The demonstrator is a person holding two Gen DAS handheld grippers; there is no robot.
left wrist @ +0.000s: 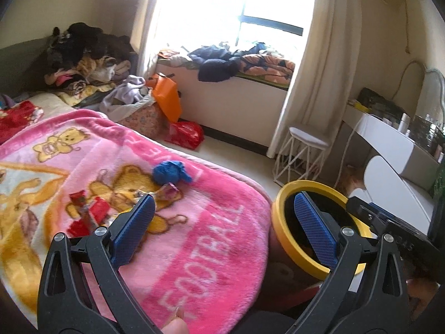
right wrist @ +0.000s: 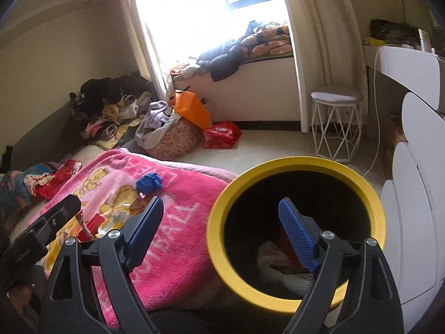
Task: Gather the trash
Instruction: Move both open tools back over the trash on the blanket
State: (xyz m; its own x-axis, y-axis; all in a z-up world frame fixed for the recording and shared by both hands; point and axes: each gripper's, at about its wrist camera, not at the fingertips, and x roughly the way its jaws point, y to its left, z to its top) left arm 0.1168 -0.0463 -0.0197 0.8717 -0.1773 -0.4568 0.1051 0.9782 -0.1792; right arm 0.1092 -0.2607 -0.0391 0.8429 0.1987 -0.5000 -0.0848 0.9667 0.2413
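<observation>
Both spread and empty, the left gripper [left wrist: 222, 222] and right gripper [right wrist: 222, 228] hover where wrappers [left wrist: 91, 214] and a blue wad [left wrist: 171, 172] litter the pink blanket [left wrist: 222, 236], the yellow-rimmed bin [right wrist: 222, 250] close beside the bed for short drops.

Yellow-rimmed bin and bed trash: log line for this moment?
left gripper open, empty | right gripper open, empty | yellow-rimmed bin holds trash | blue wad, red wrappers on pink blanket

Blown-out daylight from the window [left wrist: 236, 2], fisheye-bent edges, dark vignetted corners.
</observation>
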